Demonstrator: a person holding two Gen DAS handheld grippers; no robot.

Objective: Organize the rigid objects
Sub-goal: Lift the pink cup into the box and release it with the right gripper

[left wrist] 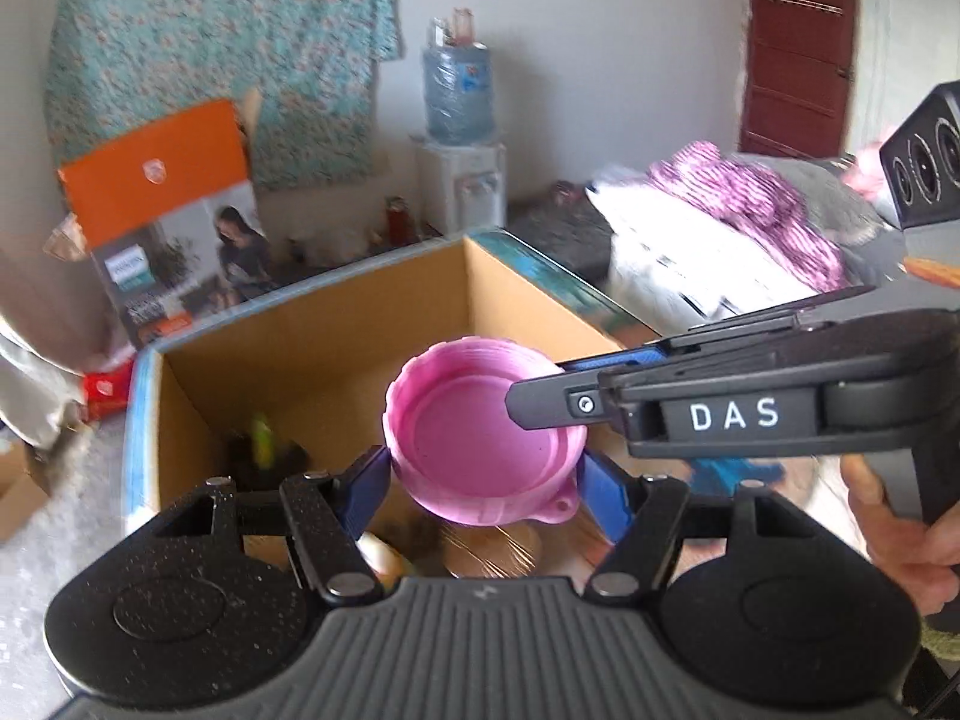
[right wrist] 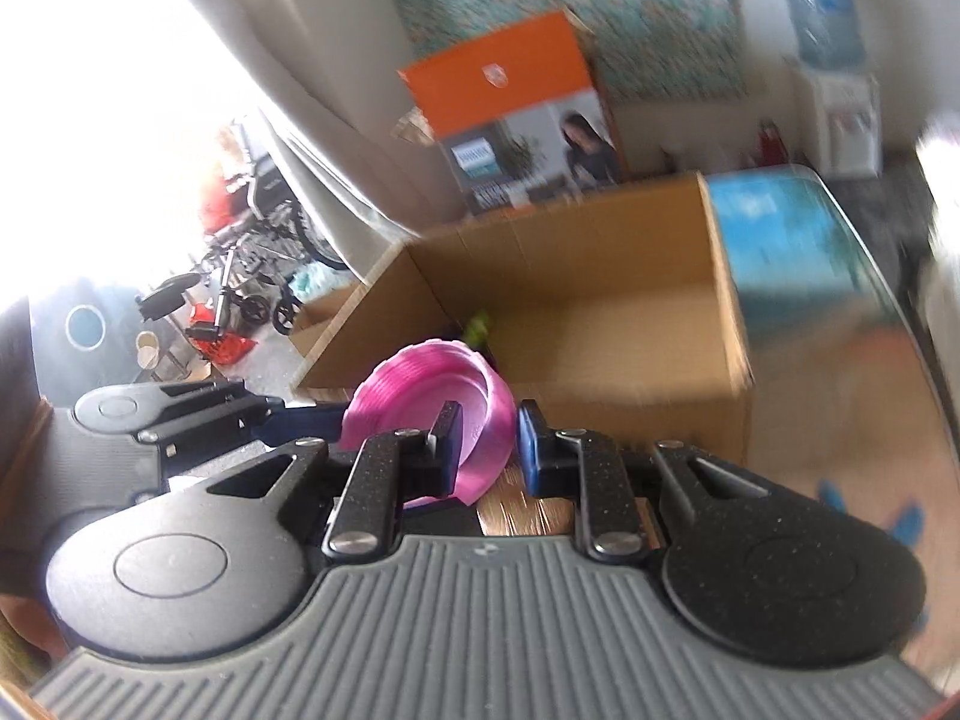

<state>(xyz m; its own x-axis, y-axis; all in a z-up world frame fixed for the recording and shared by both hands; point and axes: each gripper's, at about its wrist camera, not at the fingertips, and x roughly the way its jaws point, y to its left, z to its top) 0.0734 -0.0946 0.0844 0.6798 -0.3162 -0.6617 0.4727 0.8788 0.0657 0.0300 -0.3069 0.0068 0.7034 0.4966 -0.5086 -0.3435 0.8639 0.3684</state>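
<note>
1. Pink lid [left wrist: 486, 438]: round plastic piece with ribbed rim and a small loop tab on its near edge. Held in the air above the open cardboard box [left wrist: 312, 354], hollow side up in the left wrist view. Judged to be on its way into the box, the likely collecting place for the rigid items.

2. Left tool [left wrist: 480, 486]: blue pads sit against the lid's left and right sides; closed on the lid and carrying it.

3. Right tool [right wrist: 489, 450]: reaches in from the right in the left wrist view, one finger over the lid's bowl, the other outside its rim. In its own view the lid wall stands between the pads with some gap on the right side; whether it pinches the wall cannot be told. Possibly a handover or a steadying grip.

4. Box contents: a green-and-dark item [left wrist: 261, 444] near the left wall; blurred, identity unclear. Pale and brownish things at the near edge are cut off by the left tool body.

5. Surroundings: orange carton [left wrist: 162, 180], water dispenser [left wrist: 459, 180], purple cloth [left wrist: 756, 204]. Both views are motion-blurred; the tabletop under the box is mostly hidden.
</note>
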